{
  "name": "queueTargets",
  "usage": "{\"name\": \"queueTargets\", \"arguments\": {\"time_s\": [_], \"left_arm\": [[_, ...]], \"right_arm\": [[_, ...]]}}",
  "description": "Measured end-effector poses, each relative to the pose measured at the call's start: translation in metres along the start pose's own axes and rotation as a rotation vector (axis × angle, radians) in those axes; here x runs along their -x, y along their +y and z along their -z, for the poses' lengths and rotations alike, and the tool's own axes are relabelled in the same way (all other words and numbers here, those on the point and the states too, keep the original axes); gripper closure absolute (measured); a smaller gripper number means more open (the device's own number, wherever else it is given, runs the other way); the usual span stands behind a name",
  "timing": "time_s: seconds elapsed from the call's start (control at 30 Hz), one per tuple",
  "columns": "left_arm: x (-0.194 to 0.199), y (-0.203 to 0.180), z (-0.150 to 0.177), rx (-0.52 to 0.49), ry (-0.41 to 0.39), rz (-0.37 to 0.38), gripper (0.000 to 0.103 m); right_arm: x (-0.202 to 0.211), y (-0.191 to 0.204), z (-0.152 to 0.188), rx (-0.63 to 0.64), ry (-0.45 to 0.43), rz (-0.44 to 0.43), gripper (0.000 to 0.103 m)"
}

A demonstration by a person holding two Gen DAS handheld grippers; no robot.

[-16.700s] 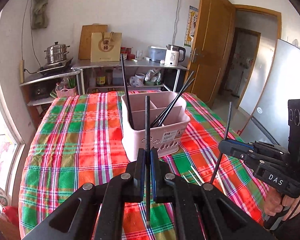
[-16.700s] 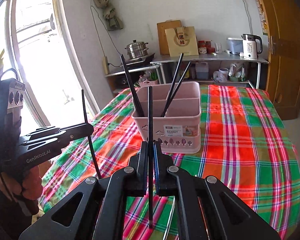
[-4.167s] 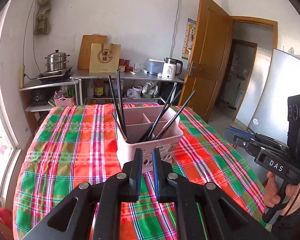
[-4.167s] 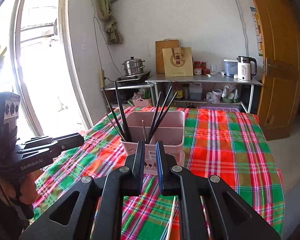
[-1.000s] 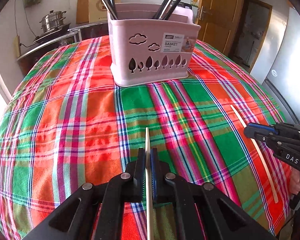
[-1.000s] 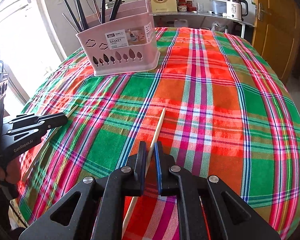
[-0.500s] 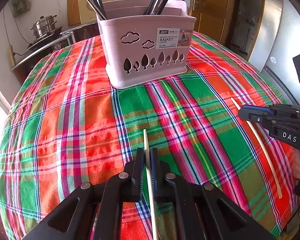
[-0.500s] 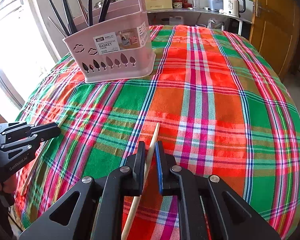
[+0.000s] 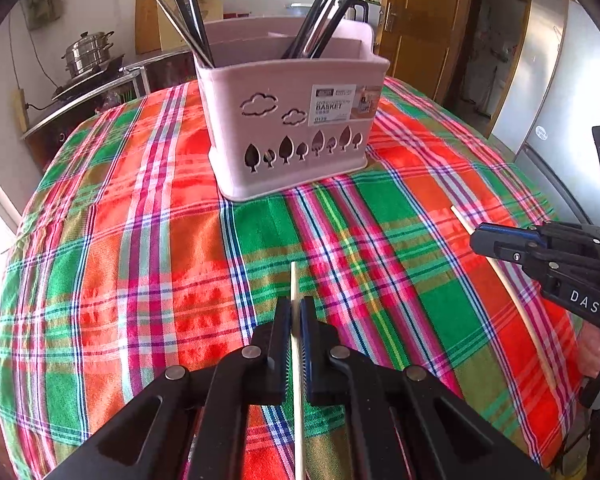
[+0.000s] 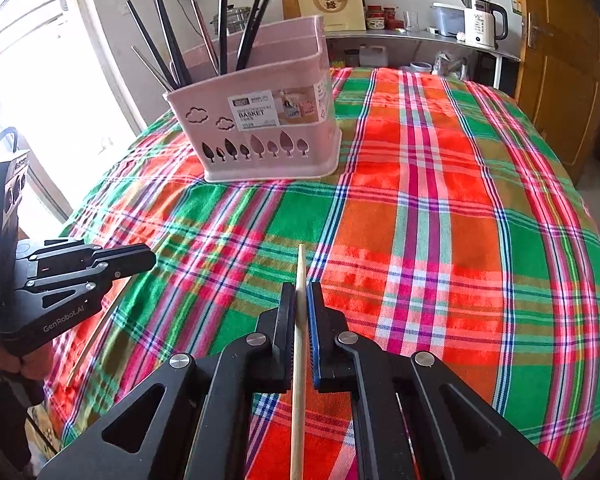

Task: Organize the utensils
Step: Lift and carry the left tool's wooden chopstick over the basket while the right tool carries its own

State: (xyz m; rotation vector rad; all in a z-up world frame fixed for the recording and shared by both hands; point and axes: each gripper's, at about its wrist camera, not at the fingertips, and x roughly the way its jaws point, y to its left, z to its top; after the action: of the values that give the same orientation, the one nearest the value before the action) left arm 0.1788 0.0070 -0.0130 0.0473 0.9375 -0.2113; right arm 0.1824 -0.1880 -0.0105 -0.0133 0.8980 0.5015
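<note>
A pink utensil basket (image 9: 292, 128) stands on the plaid tablecloth (image 9: 148, 240) with several dark chopsticks (image 9: 188, 8) upright in it. My left gripper (image 9: 296, 304) is shut on a pale wooden chopstick (image 9: 293, 280) that points toward the basket. In the right wrist view my right gripper (image 10: 299, 292) is closing its jaws on a second wooden chopstick (image 10: 300, 264), and the pads touch it. Each gripper also shows in the other's view: the right gripper (image 9: 476, 240) with its stick (image 9: 516, 292), the left gripper (image 10: 150, 258) with its stick (image 10: 100, 328). The basket (image 10: 260, 132) is ahead of both.
A person's hand (image 9: 596, 352) holds the right gripper's handle. Behind the table stand a metal shelf (image 10: 420, 36) with a white kettle (image 10: 480, 20), a steamer pot (image 9: 88, 52) and a wooden door (image 10: 564, 64). A bright window (image 10: 48, 92) is on the left.
Both views have drawn a little nearer to the basket. The right gripper's jaws have narrowed onto its chopstick and it has risen slightly. The left gripper keeps its grip.
</note>
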Motion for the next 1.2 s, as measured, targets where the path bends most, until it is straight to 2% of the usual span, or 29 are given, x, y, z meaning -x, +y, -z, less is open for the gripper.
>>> {"name": "queueTargets", "arguments": {"time_s": [0.37,0.57,0.83,1.2], "left_arm": [[0.075,-0.003,-0.041,-0.016,-0.187,0.021,0.099],[0.105,-0.007,-0.058,-0.035,-0.261,0.024,0.099],[0.113,-0.007,-0.054,-0.025,-0.283,0.032,0.099],[0.123,-0.005,-0.047,-0.033,-0.263,0.034,0.099]], "right_arm": [[0.063,0.018,-0.036,0.038,-0.192,-0.024,0.097],[0.087,0.019,-0.047,0.047,-0.269,-0.023,0.098],[0.088,0.018,-0.04,0.05,-0.268,-0.028,0.098],[0.095,0.022,-0.041,0.065,-0.277,-0.032,0.098]]}}
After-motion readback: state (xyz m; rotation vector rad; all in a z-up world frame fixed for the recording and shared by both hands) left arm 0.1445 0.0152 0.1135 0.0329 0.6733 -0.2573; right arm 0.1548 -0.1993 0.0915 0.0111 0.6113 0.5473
